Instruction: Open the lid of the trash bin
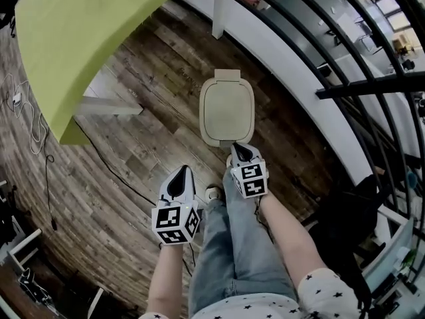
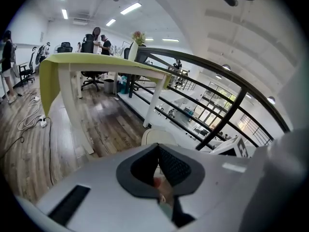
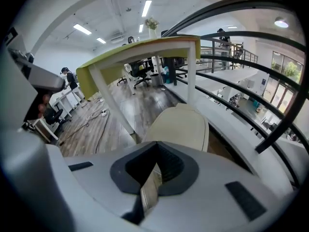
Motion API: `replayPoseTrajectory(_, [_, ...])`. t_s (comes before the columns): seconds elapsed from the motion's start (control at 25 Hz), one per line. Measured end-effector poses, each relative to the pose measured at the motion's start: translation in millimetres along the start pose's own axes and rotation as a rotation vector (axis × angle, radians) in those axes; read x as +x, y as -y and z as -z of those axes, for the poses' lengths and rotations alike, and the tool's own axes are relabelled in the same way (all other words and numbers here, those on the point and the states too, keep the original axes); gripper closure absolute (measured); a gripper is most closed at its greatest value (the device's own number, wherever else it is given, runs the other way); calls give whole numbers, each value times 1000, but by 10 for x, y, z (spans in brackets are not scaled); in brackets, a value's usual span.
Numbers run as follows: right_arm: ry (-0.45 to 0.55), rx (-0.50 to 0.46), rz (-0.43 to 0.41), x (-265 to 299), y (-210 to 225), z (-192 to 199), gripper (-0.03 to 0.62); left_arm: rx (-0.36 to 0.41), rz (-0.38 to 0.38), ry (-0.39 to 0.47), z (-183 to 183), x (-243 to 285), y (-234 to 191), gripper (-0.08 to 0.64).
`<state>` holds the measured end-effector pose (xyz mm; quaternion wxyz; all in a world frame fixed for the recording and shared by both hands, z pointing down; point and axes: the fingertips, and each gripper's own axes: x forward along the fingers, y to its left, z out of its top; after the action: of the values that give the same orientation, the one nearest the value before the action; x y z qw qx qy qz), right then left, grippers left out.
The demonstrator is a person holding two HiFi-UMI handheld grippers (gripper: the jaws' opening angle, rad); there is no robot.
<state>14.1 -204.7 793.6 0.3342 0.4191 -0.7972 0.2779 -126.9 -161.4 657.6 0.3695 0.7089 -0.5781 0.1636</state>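
Note:
A beige trash bin [image 1: 226,109] stands on the wooden floor, its lid down flat. My right gripper [image 1: 236,147] hovers at the bin's near edge, jaws shut with nothing between them. In the right gripper view the lid [image 3: 182,127] lies just beyond the gripper's tip [image 3: 157,145]. My left gripper [image 1: 182,171] hangs further left and nearer to me, above bare floor, also shut and empty. From the left gripper view only the top of the bin [image 2: 156,135] shows past the closed jaws of that gripper [image 2: 158,147].
A lime-green table [image 1: 80,25] on white legs [image 1: 222,8] stands at upper left. A white ledge with a black railing [image 1: 345,85] runs along the right. Cables [image 1: 40,138] trail on the floor at left. The person's jeans leg [image 1: 232,251] and shoe [image 1: 212,193] are below the grippers.

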Motion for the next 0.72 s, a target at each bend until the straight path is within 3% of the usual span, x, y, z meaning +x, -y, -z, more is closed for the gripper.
replayPoseTrajectory(0.4, [-122, -11, -10, 529, 12, 510, 601, -11, 5, -14, 175, 244, -101, 549])
replayPoseTrajectory(0.72, [-160, -42, 4, 717, 50, 699, 601, -14, 12, -24, 261, 297, -109, 549])
